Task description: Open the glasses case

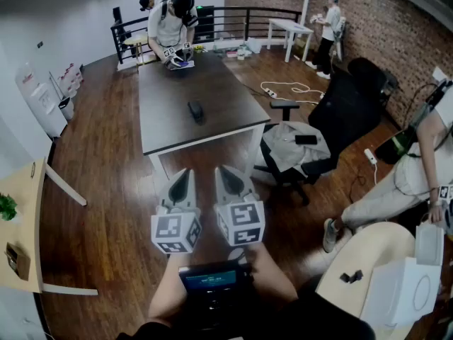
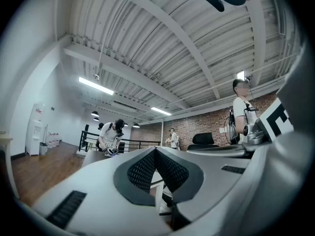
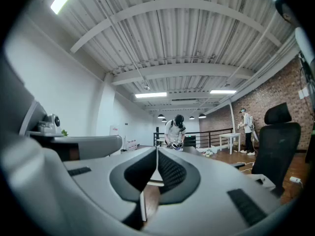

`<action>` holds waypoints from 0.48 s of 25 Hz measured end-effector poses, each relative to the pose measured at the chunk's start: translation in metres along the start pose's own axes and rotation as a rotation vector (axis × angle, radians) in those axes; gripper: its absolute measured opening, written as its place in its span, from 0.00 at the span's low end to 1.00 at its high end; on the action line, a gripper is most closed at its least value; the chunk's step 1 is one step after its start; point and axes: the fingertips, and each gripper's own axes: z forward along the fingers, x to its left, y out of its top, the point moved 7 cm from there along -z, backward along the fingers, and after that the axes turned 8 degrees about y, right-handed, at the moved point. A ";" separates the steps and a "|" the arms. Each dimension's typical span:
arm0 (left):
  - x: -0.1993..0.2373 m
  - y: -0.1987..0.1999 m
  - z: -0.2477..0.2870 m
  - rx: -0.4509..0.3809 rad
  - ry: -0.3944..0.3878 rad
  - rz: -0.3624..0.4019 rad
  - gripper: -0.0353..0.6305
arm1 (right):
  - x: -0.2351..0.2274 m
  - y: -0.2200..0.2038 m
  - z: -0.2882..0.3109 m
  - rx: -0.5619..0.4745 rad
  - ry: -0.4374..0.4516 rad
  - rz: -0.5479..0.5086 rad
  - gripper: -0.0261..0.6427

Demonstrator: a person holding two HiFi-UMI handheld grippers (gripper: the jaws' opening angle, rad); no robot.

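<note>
Claws both pinched shut, nothing in either one. My left gripper (image 1: 182, 176) and right gripper (image 1: 228, 173) hang side by side over the wooden floor (image 1: 106, 190), short of the table (image 1: 166, 129). In the gripper views, the dark ribbed pads of the left gripper (image 2: 155, 151) and the right gripper (image 3: 157, 154) meet in a thin line.

The glasses case (image 1: 195, 110) is a small dark oblong lying near the middle of the matte dark tabletop, well apart from my tips, with nothing touching it. Only the table's pale near edge sits between us.

Off to the right is a black office chair (image 1: 347, 105), and beside it a seat with grey cloth (image 1: 283, 151) draped over it. A person (image 1: 172, 23) leans over the table's far end.
</note>
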 end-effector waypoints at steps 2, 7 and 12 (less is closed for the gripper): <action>0.006 0.001 0.000 0.000 -0.009 -0.015 0.05 | 0.004 0.003 0.004 -0.006 -0.003 -0.002 0.06; 0.012 -0.004 0.020 -0.003 -0.032 -0.015 0.05 | -0.008 0.003 0.021 -0.022 -0.023 -0.005 0.06; 0.019 -0.014 0.064 0.003 -0.034 -0.030 0.05 | -0.036 0.001 0.054 -0.019 -0.020 -0.009 0.06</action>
